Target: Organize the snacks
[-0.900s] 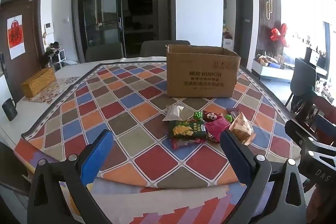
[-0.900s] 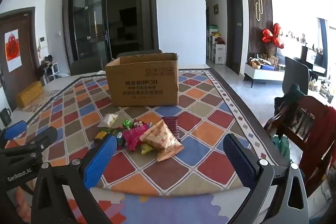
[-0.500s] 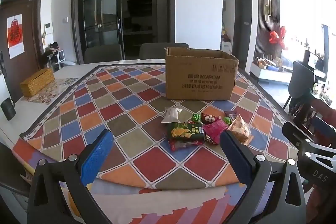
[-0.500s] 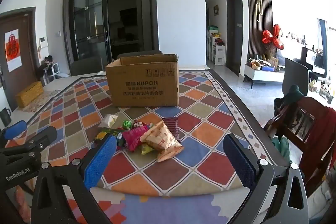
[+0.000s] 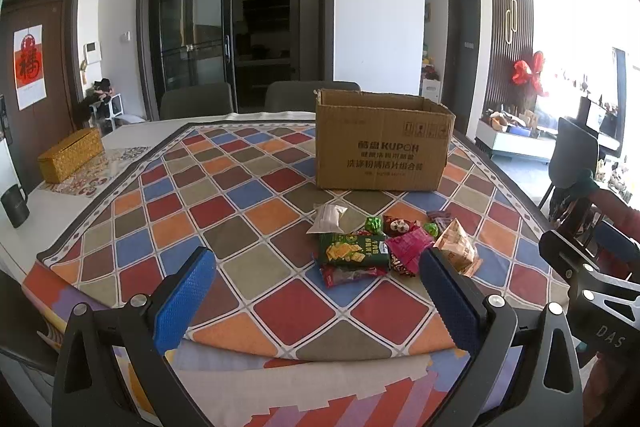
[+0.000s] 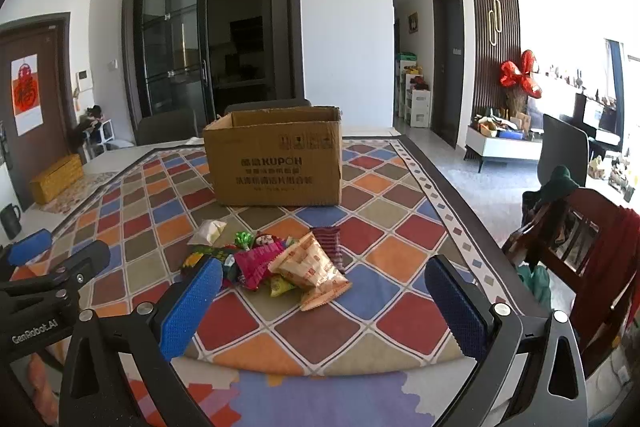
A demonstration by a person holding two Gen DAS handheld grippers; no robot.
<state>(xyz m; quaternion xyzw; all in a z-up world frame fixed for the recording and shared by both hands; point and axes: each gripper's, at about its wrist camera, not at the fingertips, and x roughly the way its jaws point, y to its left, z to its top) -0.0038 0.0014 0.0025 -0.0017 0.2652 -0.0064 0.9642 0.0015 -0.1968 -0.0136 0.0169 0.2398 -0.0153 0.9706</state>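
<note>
Cardboard box (image 5: 382,141) interior hidden; snacks (image 5: 372,247) overlap.

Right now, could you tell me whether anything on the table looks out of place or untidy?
Yes: the snack packets lie in a loose, overlapping heap on the tablecloth, in front of the open cardboard box rather than inside it. Nothing looks spilled or torn.
</note>
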